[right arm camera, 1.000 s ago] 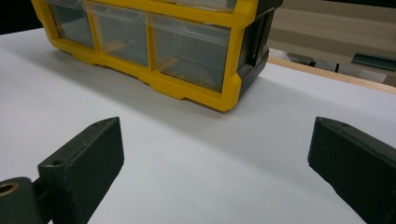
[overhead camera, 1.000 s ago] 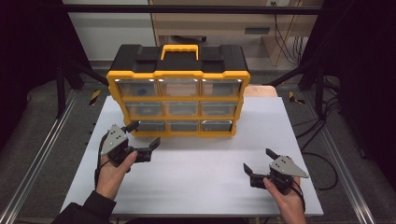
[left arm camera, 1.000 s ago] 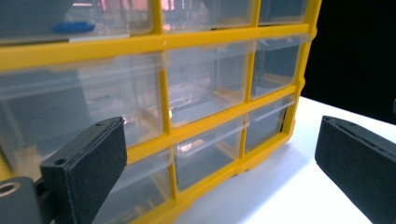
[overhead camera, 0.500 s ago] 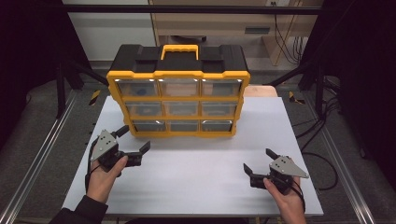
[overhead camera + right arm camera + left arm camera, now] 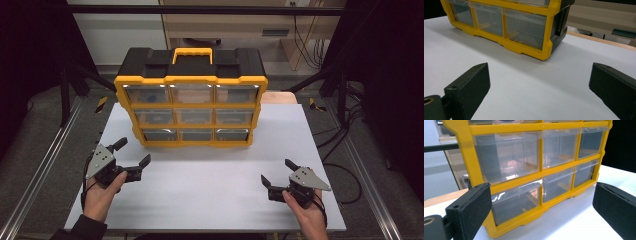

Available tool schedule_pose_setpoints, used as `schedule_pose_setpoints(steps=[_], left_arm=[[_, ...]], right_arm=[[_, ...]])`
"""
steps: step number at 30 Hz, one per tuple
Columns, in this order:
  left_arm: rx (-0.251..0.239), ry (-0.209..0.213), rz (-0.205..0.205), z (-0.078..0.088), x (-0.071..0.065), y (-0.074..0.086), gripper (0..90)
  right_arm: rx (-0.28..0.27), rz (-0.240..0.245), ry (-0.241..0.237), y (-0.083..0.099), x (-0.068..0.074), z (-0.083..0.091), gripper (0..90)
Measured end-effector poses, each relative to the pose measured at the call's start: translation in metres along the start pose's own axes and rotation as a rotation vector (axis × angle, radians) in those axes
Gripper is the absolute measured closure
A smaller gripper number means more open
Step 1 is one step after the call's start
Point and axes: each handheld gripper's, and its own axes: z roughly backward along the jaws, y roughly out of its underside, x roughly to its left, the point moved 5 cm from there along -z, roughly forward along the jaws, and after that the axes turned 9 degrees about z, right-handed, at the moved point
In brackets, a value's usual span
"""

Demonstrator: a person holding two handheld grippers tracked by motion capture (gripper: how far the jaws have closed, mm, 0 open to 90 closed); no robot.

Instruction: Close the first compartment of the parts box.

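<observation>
At the 8 o'clock corner of the white table [image 5: 210,200], the left gripper [image 5: 134,159] is drawing back from the yellow-and-black drawer organizer [image 5: 191,97]. One second earlier it was sitting close against the organizer's lower left corner; half a second earlier it had already slid outward and toward the person; now it is resting nearer the table's left edge, apart from the cabinet, its jaws spread wide and holding nothing. The left gripper view is looking past those parted jaws at the bottom-left drawer [image 5: 516,203], which is sitting flush in its frame with the other clear drawers.

At 4 o'clock, the right gripper [image 5: 278,171] is keeping its place through all three moments, jaws likewise apart and empty, well clear of the organizer. Its own view is showing the cabinet's lower right corner [image 5: 546,53] across a stretch of bare table.

The organizer itself is standing upright at 12 o'clock, handle [image 5: 192,52] on top, all nine drawers apparently shut; it is not shifting between frames.

Interpretation: the retreat of the left gripper is suggesting either the end of a contact with the lower left drawer or a repositioning before a fresh approach. No drawer is open, so any work on the contents appears not yet begun.
</observation>
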Motion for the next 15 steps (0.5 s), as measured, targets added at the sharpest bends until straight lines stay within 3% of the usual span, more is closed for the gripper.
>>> schedule_pose_setpoints(steps=[11, 15], left_arm=[[0.008, -0.014, -0.022, 0.011, 0.003, 0.016, 1.8], [0.004, -0.02, -0.012, 0.012, 0.003, 0.021, 1.8]], right_arm=[[-0.008, -0.003, 0.006, -0.001, -0.002, 0.002, 3.7], [-0.01, -0.004, 0.01, -0.002, -0.002, 0.003, 3.7]])
